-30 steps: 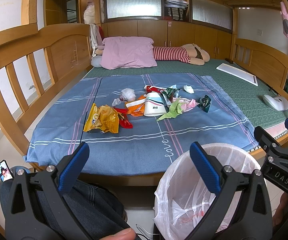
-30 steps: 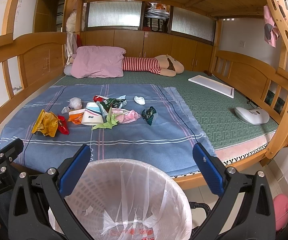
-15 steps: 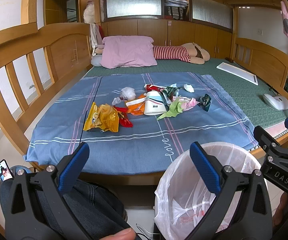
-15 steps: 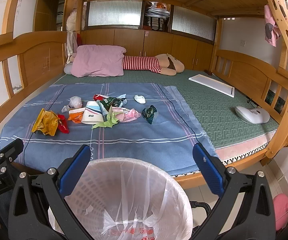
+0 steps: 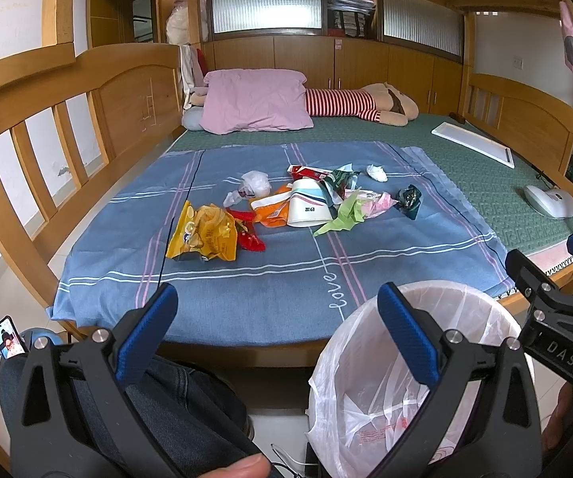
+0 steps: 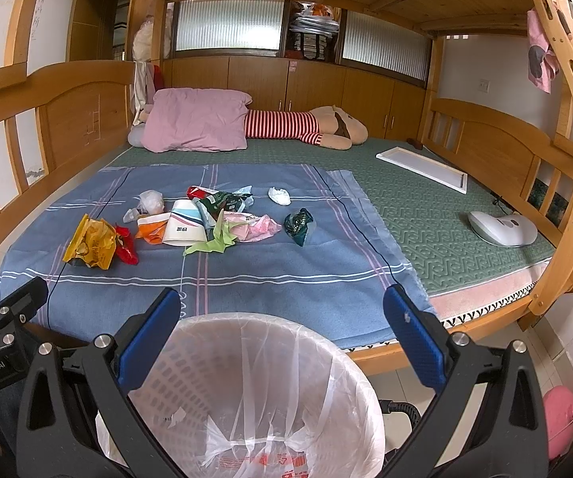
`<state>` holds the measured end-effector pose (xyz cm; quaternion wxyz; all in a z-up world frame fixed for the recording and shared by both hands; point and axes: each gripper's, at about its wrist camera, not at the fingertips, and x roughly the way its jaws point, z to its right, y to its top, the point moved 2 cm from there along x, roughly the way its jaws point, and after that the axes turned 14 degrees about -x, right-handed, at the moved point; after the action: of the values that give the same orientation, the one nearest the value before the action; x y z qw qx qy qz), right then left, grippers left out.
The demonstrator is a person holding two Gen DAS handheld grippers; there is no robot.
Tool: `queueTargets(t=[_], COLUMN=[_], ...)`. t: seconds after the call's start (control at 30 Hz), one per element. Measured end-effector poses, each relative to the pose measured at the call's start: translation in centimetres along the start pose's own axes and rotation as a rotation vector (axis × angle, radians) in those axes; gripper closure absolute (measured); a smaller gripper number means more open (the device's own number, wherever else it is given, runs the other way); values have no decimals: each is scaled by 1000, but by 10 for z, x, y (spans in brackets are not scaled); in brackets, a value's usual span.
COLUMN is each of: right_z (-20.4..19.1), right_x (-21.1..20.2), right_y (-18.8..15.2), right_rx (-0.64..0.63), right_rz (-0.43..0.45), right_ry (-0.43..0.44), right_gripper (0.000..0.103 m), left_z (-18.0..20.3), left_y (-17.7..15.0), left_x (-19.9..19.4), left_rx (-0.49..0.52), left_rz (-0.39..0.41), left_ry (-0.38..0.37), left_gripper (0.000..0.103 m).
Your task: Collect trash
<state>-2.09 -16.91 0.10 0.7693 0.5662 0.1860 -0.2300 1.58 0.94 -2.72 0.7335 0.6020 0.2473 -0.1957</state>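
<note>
Trash lies in a loose pile on the blue sheet [image 5: 270, 286]: a yellow snack bag [image 5: 203, 235], a red wrapper [image 5: 248, 237], a white paper cup [image 5: 308, 207], a green paper scrap [image 5: 344, 217], a pink wrapper [image 5: 378, 205], a dark green wrapper [image 5: 408, 199] and white tissues [image 5: 377, 172]. The pile also shows in the right wrist view [image 6: 191, 225]. A white bin lined with a clear bag [image 6: 262, 394] stands at the bed's foot. My left gripper [image 5: 276, 326] is open and empty, short of the bed. My right gripper [image 6: 278, 334] is open and empty above the bin.
A pink pillow [image 5: 254, 99] and a striped plush toy [image 5: 362, 105] lie at the bed's head. A white board [image 5: 473, 143] and a white device [image 5: 549, 201] lie on the green mat at right. Wooden rails [image 5: 67, 119] line both sides. My jeans-clad leg [image 5: 175, 398] is below the left gripper.
Both views have lifted very slightly, so the bed and trash sit a little lower in frame. Both grippers stay open and the trash has not moved.
</note>
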Motion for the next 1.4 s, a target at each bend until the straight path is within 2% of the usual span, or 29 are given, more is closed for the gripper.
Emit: queueTargets(t=[0.2,0.27,0.37,0.43,0.47,0.53,0.6,0.67,0.7,0.73,0.83,0.97,1.0,1.07,1.1,1.13,1.17,1.2,1.23,1.37,1.4], right_z=[1,3,14,23,25,27,25,22,21,20,17,16,15,11,7,1,-4,-12,-21,-76,-88], right_x=[2,5,21,31,35,44,52,60,67,73,96,120,125,134,139,144,149,156,163,194,199], right_y=[0,3,11,14,15,17,15,13,10,8,2,5,9,17,23,30,36,44,51,88,93], right_rx=[-2,-10,1,42,55,64,55,53,57,60,76,100,105,116,122,124,123,120,116,39,28], right_rz=[-4,-7,-44,-62,-67,-82,-99,-124,-145,-164,-240,-290,-295,-294,-286,-278,-271,-262,-254,-206,-200], right_ry=[-2,-10,-47,4,28,63,56,62,68,71,86,117,122,142,162,183,201,232,261,371,399], right_gripper=[3,3,3,3,3,3,3,3,3,3,3,3,3,3,3,3,3,3,3,3,3], left_z=[-4,-11,-58,-94,-115,-147,-174,-189,-195,-196,-189,-166,-159,-153,-151,-153,-157,-165,-168,-191,-200], left_y=[0,2,10,18,24,34,49,62,69,72,83,85,82,71,61,56,54,54,56,63,65], left_x=[15,31,88,118,134,157,178,198,214,221,257,299,305,313,320,322,322,318,316,292,281], left_rx=[-3,-16,-146,-243,-308,-414,-502,-556,-599,-616,-584,-513,-467,-384,-354,-370,-400,-466,-487,-570,-613], left_rz=[-42,-90,-245,-301,-328,-342,-308,-282,-277,-268,-268,-390,-414,-452,-510,-538,-548,-535,-524,-417,-370], left_ry=[-9,-40,-18,-7,-8,-11,9,36,43,39,27,9,42,108,121,105,79,40,30,48,45], left_gripper=[3,3,6,27,41,52,52,35,14,8,7,7,8,32,52,61,63,70,74,81,81])
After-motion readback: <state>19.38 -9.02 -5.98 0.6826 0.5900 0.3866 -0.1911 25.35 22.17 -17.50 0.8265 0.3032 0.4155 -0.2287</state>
